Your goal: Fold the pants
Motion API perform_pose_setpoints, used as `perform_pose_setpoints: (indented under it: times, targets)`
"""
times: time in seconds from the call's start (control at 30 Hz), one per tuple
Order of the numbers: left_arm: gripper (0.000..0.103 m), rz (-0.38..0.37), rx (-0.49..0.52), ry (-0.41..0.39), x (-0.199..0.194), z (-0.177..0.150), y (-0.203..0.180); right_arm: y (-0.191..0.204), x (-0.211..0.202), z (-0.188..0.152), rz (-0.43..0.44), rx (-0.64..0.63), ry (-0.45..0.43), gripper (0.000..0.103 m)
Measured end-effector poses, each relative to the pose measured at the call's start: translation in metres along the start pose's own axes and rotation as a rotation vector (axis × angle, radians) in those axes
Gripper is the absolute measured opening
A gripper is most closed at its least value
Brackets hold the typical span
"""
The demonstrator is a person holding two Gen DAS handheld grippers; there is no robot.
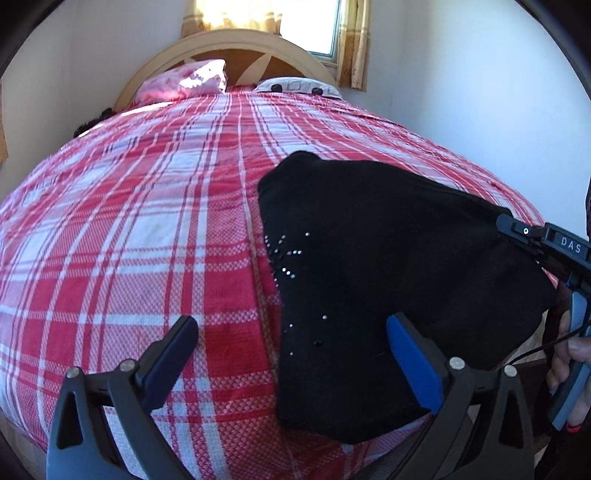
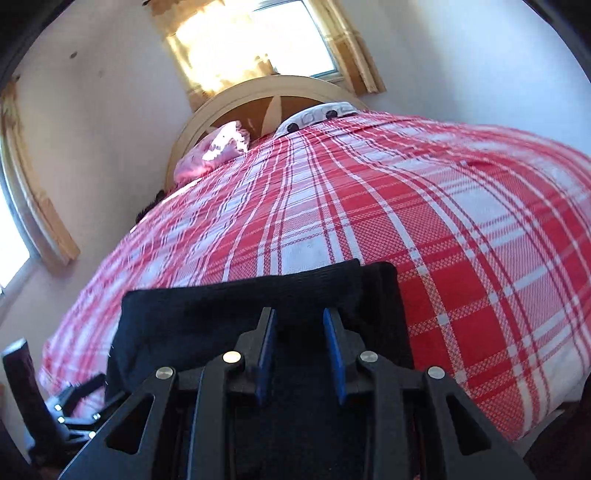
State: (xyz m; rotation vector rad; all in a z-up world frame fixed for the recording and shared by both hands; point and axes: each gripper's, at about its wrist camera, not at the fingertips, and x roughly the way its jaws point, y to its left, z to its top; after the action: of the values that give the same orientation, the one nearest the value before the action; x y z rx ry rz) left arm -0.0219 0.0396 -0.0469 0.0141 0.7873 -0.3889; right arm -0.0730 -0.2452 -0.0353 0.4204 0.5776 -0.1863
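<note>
The black pants [image 1: 388, 266] lie folded into a compact bundle on the bed [image 1: 147, 221], near its foot and toward the right side in the left wrist view. Small shiny studs dot the fabric along the bundle's left part. The bed is covered by a red and white plaid blanket.

The left gripper [image 1: 291, 354] is spread wide, holding nothing. Its left finger sits over the plaid blanket, and its right finger, with a blue pad, sits over the near part of the pants; whether it touches the cloth cannot be told.

The right gripper [image 2: 300, 347] has a narrow gap between its 2 blue pads and sits low over the near edge of the pants [image 2: 240, 306]. The gap shows only dark cloth, and I cannot tell if any fabric is pinched between the pads. In the left wrist view the right gripper [image 1: 517, 229] reaches the far right corner of the bundle.

At the head of the bed stand a pink pillow [image 1: 184, 83], a white patterned pillow [image 1: 299, 86] and a curved wooden headboard [image 1: 243, 51], with a curtained window [image 1: 273, 22] above.
</note>
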Motion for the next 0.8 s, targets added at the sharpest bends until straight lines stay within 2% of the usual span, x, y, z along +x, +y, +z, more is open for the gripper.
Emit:
perform_pose_setpoints:
  times: [0.37, 0.47, 0.53, 0.57, 0.63, 0.8]
  targets:
    - [0.103, -0.006, -0.001, 0.028, -0.005, -0.001, 0.002, 0.012, 0.006, 0.005, -0.083, -0.031, -0.007, 0.029]
    - [0.103, -0.013, -0.014, 0.036, -0.005, -0.002, 0.004, 0.030, -0.008, 0.008, -0.119, -0.040, -0.056, 0.029]
    - [0.103, -0.014, -0.013, 0.032, -0.004, -0.003, 0.004, 0.050, -0.013, 0.013, -0.080, -0.110, -0.085, 0.030]
    - [0.103, -0.013, -0.012, 0.032, -0.005, -0.003, 0.003, 0.062, -0.012, 0.017, -0.033, -0.144, -0.080, 0.030]
    - [0.103, -0.012, -0.012, 0.032, -0.006, -0.004, 0.003, 0.085, -0.003, 0.022, 0.064, -0.198, -0.044, 0.030]
    - [0.103, -0.010, -0.006, 0.022, -0.008, -0.008, 0.001, 0.147, 0.038, 0.023, 0.208, -0.340, 0.093, 0.030]
